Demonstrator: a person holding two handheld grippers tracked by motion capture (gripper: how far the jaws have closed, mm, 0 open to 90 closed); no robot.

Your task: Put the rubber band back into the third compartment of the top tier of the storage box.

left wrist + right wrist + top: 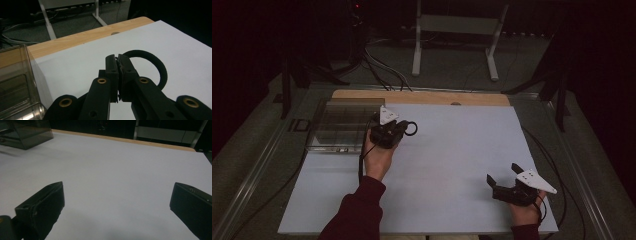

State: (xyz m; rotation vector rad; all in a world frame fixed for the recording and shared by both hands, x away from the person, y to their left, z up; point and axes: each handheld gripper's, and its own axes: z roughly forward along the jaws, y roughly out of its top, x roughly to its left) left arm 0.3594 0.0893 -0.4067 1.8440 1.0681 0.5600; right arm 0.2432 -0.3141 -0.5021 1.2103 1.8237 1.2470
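One black ring pinched in left tool

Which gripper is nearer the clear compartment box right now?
Left. The left gripper, shut on a black ring, sits right beside the clear compartment box; the right gripper is open, far across the table.
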